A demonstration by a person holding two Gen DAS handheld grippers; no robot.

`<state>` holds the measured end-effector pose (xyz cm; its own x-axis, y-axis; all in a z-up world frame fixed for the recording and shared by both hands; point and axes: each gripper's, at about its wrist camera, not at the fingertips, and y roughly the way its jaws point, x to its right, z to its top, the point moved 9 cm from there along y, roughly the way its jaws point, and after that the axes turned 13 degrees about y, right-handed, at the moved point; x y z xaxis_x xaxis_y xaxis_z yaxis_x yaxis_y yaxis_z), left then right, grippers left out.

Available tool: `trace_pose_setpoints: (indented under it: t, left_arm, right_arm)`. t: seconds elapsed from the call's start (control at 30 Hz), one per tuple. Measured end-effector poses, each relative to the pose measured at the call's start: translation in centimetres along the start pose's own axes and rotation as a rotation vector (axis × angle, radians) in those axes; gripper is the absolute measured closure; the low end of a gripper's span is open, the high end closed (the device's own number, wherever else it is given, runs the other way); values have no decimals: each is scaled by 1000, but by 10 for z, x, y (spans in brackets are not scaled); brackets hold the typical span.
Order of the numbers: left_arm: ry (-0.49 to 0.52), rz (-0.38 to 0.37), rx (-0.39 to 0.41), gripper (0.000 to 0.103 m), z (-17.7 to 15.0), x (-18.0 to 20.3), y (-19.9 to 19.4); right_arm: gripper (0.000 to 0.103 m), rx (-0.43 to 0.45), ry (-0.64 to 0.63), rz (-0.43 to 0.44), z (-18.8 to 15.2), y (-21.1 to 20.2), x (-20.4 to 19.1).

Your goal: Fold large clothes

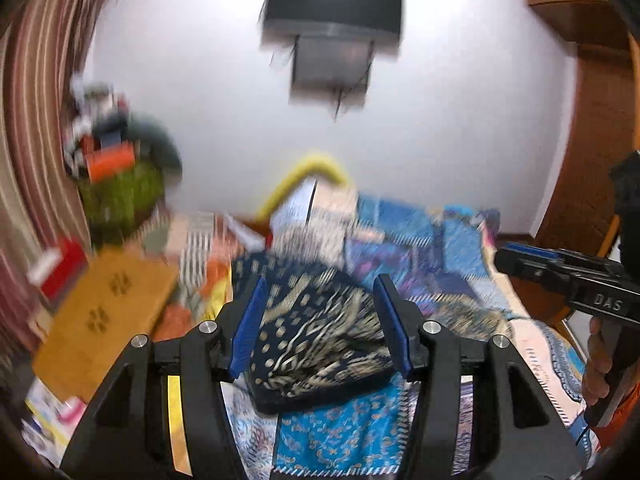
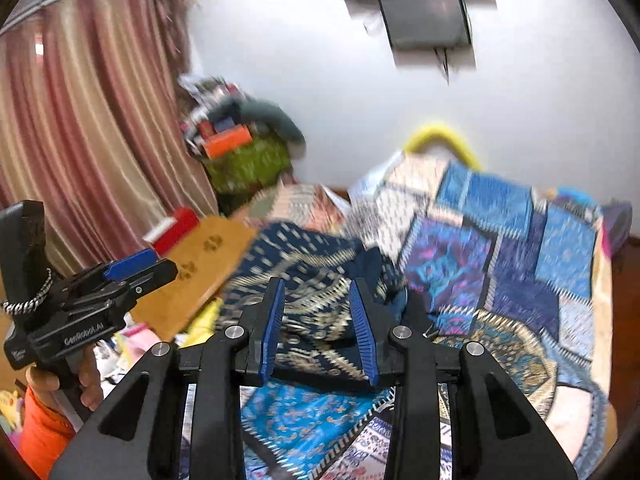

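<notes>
Patchwork bedspread [image 2: 500,240] covers the bed, with the navy printed garment [image 1: 316,340] bunched on it near the front edge. Left gripper [image 1: 320,328] and right gripper [image 2: 320,328] both hang released above it, nothing pinched. Looks like a regrasp between folds; next up, picking an edge.

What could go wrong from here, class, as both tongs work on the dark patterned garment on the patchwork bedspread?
1. Both tongs, left and right, stand open around the bunched dark patterned garment, so a grab may take only one layer, or the patchwork bedspread beneath.
2. The blurred views suggest fast movement; the fold could come undone.
3. The orange board lies close by and could be knocked.
</notes>
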<state>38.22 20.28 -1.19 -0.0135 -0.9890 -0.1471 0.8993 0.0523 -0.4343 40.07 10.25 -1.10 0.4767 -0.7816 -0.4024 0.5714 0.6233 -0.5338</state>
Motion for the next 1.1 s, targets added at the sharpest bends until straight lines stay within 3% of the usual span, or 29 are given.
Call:
trace_pose_setpoints:
  t: [0.23, 0.47, 0.57, 0.67, 0.73, 0.83, 0.9, 1.1]
  left_arm:
    - [56, 89, 244, 49, 30, 48, -128]
    - [19, 152, 328, 49, 6, 68, -179]
    - [-3, 180, 328, 41, -8, 70, -189]
    - [-30, 198, 329, 30, -19, 70, -196]
    - [-32, 227, 333, 21, -24, 72, -204]
    - [-51, 239, 342, 12, -29, 72, -213]
    - [-48, 245, 339, 11, -32, 71, -216]
    - [-47, 255, 344, 9, -36, 76, -223]
  right_arm:
    - [71, 208, -53, 112, -4, -108, -46]
    - [71, 325, -61, 162, -34, -165, -64]
    - [69, 359, -76, 144, -47, -177, -67]
    - [58, 369, -85, 118, -54, -179, -69]
    - [38, 380, -75, 94, -57, -180, -68]
    - [23, 408, -46, 66, -57, -184, -64]
    - [18, 419, -42, 37, -57, -185, -62]
    - [17, 417, -48, 5, -61, -190, -56]
